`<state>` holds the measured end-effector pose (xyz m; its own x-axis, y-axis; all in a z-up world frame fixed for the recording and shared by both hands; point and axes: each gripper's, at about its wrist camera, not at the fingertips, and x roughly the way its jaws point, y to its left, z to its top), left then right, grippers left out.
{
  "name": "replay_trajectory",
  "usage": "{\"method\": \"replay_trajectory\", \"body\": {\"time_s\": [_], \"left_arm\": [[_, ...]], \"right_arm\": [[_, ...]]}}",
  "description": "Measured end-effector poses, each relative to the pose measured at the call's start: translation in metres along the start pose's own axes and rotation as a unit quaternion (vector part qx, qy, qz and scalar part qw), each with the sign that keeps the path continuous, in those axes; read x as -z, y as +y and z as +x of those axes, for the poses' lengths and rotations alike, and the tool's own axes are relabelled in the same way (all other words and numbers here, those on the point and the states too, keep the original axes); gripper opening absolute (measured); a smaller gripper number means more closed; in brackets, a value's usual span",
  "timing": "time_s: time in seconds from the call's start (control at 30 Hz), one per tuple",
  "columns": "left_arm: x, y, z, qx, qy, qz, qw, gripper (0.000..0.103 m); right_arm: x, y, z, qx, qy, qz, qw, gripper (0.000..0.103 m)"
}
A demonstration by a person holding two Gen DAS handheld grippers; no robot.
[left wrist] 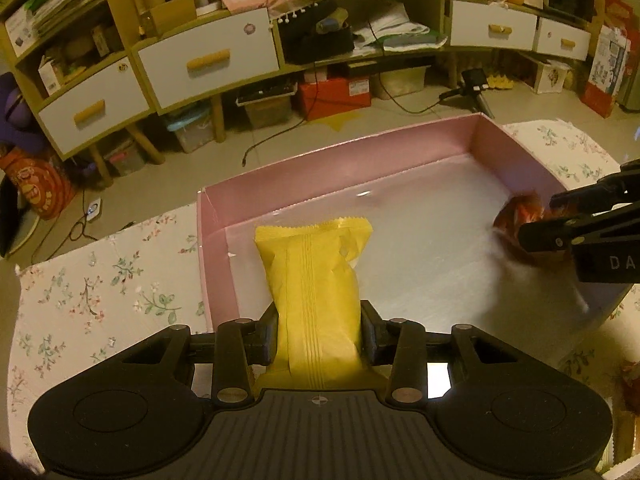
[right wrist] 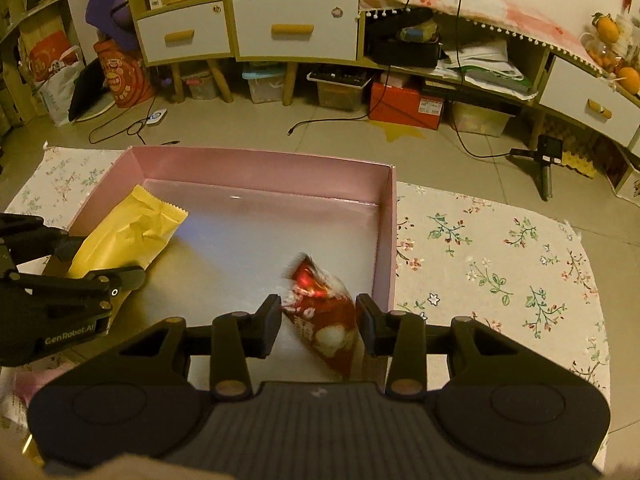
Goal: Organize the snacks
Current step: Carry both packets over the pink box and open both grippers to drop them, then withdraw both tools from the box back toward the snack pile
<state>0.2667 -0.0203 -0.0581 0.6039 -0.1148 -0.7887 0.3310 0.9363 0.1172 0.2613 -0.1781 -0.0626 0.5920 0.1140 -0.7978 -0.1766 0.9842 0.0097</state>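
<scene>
Snacks are being dropped into the pink box (right wrist: 384,240): left claw (left wrist: 319,334) loosely flanks the yellow pack (left wrist: 316,280), right claw (right wrist: 318,328) stands clear of the red pack (right wrist: 324,320). Next, withdraw both.

The red snack packet (right wrist: 320,312) is smeared by motion blur, its print unreadable. The yellow packet's (left wrist: 316,292) near end is hidden beneath the left gripper (left wrist: 320,336).

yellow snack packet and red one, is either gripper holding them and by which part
The left gripper pinches the yellow snack packet across its near end. The red snack packet sits between the right gripper's fingers, blurred; a hold cannot be told.
</scene>
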Motion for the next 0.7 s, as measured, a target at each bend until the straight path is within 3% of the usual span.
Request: {"method": "replay_trajectory", "body": {"time_s": [0.13,0.27,0.53,0.6,0.7], "left_arm": [[0.0,0.003,-0.002,0.007,-0.003,-0.001,1.0,0.046],[0.001,0.004,-0.007,0.0,-0.005,-0.003,1.0,0.062],[0.003,0.01,-0.031,0.008,-0.014,-0.015,0.9998,0.072],[0.005,0.01,-0.04,0.002,-0.018,-0.017,0.9997,0.08],[0.01,0.011,-0.053,0.003,-0.022,-0.02,0.9995,0.08]], "right_arm": [[-0.001,0.0,-0.005,-0.006,-0.008,-0.01,1.0,0.055],[-0.002,0.003,-0.013,-0.004,-0.019,-0.024,1.0,0.071],[0.003,0.007,-0.035,-0.009,-0.025,-0.035,0.999,0.076],[0.005,0.007,-0.044,-0.008,-0.028,-0.037,0.999,0.077],[0.007,0.008,-0.056,-0.004,-0.033,-0.042,0.999,0.078]]}}
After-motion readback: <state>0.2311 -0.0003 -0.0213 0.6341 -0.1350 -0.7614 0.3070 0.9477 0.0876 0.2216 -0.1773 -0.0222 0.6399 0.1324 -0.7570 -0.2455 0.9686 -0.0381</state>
